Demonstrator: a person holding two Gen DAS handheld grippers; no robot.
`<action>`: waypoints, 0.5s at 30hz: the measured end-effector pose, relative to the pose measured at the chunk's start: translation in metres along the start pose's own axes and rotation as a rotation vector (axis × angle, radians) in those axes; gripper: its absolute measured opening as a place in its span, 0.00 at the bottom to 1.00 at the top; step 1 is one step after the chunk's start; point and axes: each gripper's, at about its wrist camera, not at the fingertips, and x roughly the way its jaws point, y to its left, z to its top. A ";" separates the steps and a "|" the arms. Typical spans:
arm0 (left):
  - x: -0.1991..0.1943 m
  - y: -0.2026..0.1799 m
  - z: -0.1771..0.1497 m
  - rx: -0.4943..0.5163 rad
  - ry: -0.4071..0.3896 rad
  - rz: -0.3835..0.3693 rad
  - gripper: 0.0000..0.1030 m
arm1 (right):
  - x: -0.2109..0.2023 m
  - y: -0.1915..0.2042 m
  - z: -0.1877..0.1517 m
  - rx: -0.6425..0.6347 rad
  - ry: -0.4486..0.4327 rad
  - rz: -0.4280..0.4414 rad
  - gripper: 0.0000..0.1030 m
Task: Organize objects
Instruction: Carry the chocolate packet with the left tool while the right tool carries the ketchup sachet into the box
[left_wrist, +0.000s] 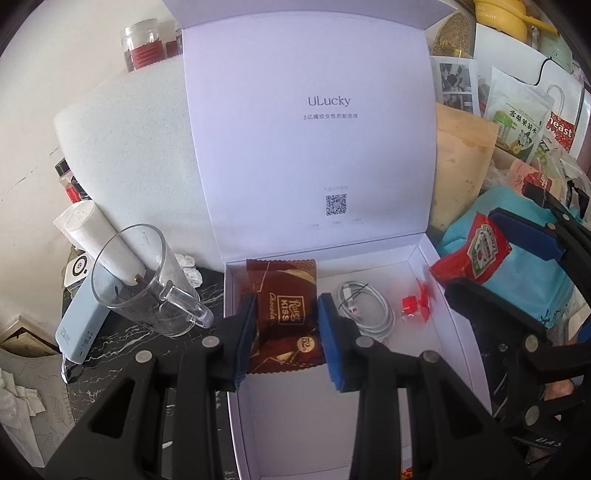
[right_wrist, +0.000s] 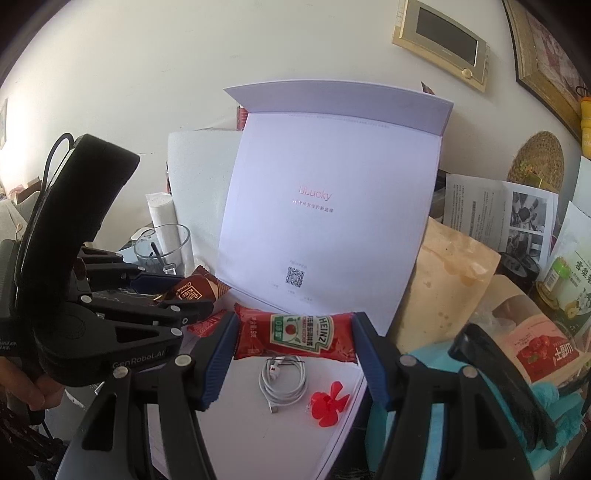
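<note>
My left gripper is shut on a brown chocolate packet, held above the left part of the open white box. My right gripper is shut on a red Heinz ketchup sachet, gripped by its two ends and hanging over the box's right side. In the left wrist view that sachet and the right gripper show at the box's right edge. Inside the box lie a coiled white cable and a small red propeller. The right wrist view shows the cable, the propeller and the left gripper with the chocolate packet.
The box's lid stands upright behind it. A glass mug, a white tube and a pale blue power bank sit left of the box on the dark marble top. Snack pouches and a teal bag crowd the right.
</note>
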 end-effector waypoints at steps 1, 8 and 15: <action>0.002 0.001 0.001 0.000 0.003 -0.001 0.31 | 0.003 0.000 0.001 -0.001 0.003 -0.003 0.61; 0.019 0.005 0.009 -0.008 0.020 -0.006 0.31 | 0.020 -0.007 0.010 0.015 0.023 0.004 0.61; 0.039 0.007 0.017 0.002 0.043 -0.005 0.31 | 0.040 -0.005 0.014 -0.008 0.056 0.002 0.61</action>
